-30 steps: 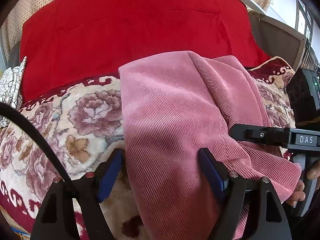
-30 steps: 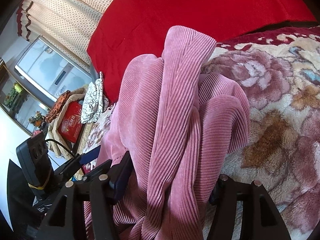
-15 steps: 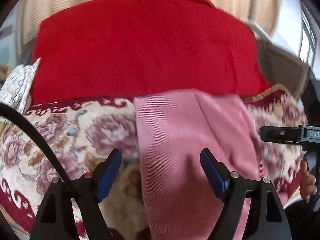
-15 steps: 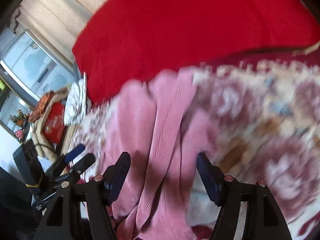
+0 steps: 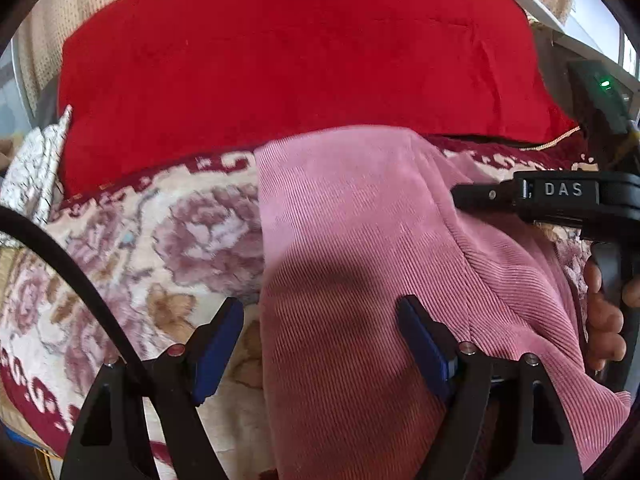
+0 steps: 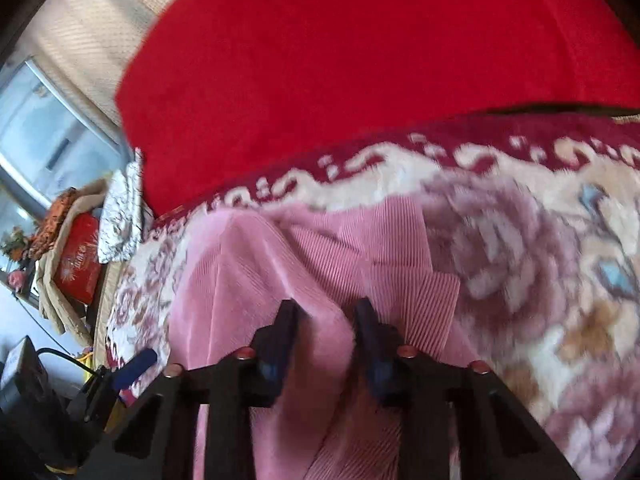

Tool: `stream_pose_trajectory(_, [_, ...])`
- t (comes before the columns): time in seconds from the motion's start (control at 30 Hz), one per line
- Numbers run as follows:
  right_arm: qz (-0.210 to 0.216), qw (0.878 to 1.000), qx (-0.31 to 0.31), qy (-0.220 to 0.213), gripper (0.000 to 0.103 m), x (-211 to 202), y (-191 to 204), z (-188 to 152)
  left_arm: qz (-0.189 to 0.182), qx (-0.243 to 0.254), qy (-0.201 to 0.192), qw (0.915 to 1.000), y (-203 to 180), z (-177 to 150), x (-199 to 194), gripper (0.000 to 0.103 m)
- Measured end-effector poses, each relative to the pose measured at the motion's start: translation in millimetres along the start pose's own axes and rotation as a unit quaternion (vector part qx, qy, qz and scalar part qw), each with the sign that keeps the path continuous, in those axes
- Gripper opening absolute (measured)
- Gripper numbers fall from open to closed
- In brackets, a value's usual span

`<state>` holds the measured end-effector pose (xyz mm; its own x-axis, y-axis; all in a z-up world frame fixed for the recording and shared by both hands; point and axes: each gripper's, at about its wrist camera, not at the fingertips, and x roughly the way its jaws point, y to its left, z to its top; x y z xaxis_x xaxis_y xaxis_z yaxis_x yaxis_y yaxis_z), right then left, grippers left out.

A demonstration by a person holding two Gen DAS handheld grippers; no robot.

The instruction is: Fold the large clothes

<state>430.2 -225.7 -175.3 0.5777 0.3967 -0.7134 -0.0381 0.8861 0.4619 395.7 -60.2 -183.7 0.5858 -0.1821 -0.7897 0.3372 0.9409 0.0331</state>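
A pink corduroy garment [image 5: 360, 260] lies folded in layers on a floral blanket [image 5: 140, 260]. My left gripper [image 5: 320, 344] is open, its blue-padded fingers straddling the garment's near left edge. In the right wrist view the garment [image 6: 248, 280] lies bunched, and my right gripper [image 6: 326, 320] has its jaws close together around a fold of it. The right gripper also shows in the left wrist view [image 5: 472, 196], over the garment's right side.
A red cushion [image 5: 300, 60] stands behind the blanket. A patterned white cloth [image 5: 36, 172] lies at the far left. In the right wrist view a cardboard box with a red packet [image 6: 76, 264] stands beyond the blanket's left edge.
The right gripper's jaws went from wide open to nearly closed on a fold of the garment. The garment's top layer has flattened out. The left gripper stays open.
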Motion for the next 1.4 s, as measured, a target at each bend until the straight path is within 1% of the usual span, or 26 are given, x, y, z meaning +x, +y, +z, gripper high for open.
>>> stream_pose_trajectory(0.13, [-0.034,0.999,-0.031,-0.009,0.033,3,12,-5,-0.019,-0.015,0.009,0.9997,6,0,6,0.081])
stream_pose_trajectory(0.2, [-0.037,0.999,-0.029,-0.008,0.033,4,14,-4,-0.022,-0.018,0.007,0.9996,6,0,4,0.081])
stream_pose_trajectory(0.3, [-0.032,0.999,-0.017,-0.016,0.032,-10,13,-4,-0.011,-0.007,0.003,0.9999,4,2,-8,0.08])
stream_pose_trajectory(0.4, [-0.014,0.999,-0.021,-0.034,0.032,-38,17,-13,-0.006,0.016,-0.024,0.9996,3,-1,-29,0.08])
stream_pose_trajectory(0.5, [0.006,0.997,-0.053,-0.059,0.032,-72,33,-31,0.013,0.026,-0.039,0.9988,9,-10,-49,0.08])
stream_pose_trajectory(0.57, [0.011,0.995,-0.075,-0.065,0.032,-87,45,-43,0.026,0.027,-0.042,0.9984,16,-16,-56,0.08])
stream_pose_trajectory(0.63, [0.019,0.992,-0.103,-0.07,0.032,-101,61,-62,0.04,0.024,-0.043,0.998,22,-24,-62,0.08])
stream_pose_trajectory(0.7, [0.021,0.989,-0.125,-0.07,0.032,-107,73,-79,0.046,0.018,-0.039,0.998,27,-33,-64,0.08])
stream_pose_trajectory(0.77, [0.006,0.988,-0.143,-0.053,0.032,-104,82,-100,0.051,0.022,-0.027,0.9981,26,-42,-60,0.08])
stream_pose_trajectory(0.8, [-0.015,0.987,-0.155,-0.038,0.032,-95,84,-112,0.058,0.033,-0.015,0.9976,23,-48,-52,0.08])
stream_pose_trajectory(0.87, [-0.055,0.985,-0.166,-0.015,0.032,-74,79,-127,0.068,0.043,-0.005,0.9967,15,-57,-41,0.081])
stream_pose_trajectory(0.9, [-0.064,0.984,-0.166,-0.01,0.032,-63,74,-133,0.077,0.048,-0.004,0.9959,11,-60,-37,0.081])
stream_pose_trajectory(0.97, [-0.044,0.988,-0.145,-0.027,0.033,-58,61,-138,0.095,0.058,-0.015,0.9936,5,-61,-40,0.081])
stream_pose_trajectory(1.0, [-0.04,0.99,-0.135,-0.027,0.033,-60,59,-137,0.099,0.057,-0.021,0.9932,5,-61,-45,0.08])
stream_pose_trajectory(1.07, [-0.038,0.992,-0.115,-0.022,0.033,-68,60,-132,0.106,0.042,-0.028,0.9931,6,-62,-50,0.08])
stream_pose_trajectory(1.1, [-0.036,0.993,-0.108,-0.02,0.036,-73,61,-131,0.11,0.033,-0.028,0.993,6,-63,-54,0.08])
stream_pose_trajectory(1.17, [-0.035,0.994,-0.1,-0.021,0.036,-88,64,-129,0.123,0.014,-0.031,0.9919,5,-65,-65,0.08])
stream_pose_trajectory(1.27, [-0.034,0.992,-0.114,-0.045,0.036,-119,77,-131,0.137,-0.01,-0.062,0.9885,2,-70,-99,0.081])
stream_pose_trajectory(1.3, [-0.032,0.991,-0.118,-0.055,0.04,-130,82,-133,0.144,-0.019,-0.07,0.9869,3,-70,-109,0.082])
stream_pose_trajectory(1.33, [-0.034,0.989,-0.123,-0.07,0.048,-145,88,-134,0.152,-0.032,-0.081,0.9846,4,-71,-123,0.083])
stream_pose_trajectory(1.37, [-0.038,0.988,-0.125,-0.083,0.072,-155,91,-136,0.157,-0.04,-0.088,0.9829,6,-71,-133,0.083])
stream_pose_trajectory(1.4, [-0.042,0.985,-0.129,-0.11,0.079,-172,97,-138,0.163,-0.053,-0.098,0.9804,8,-72,-147,0.085])
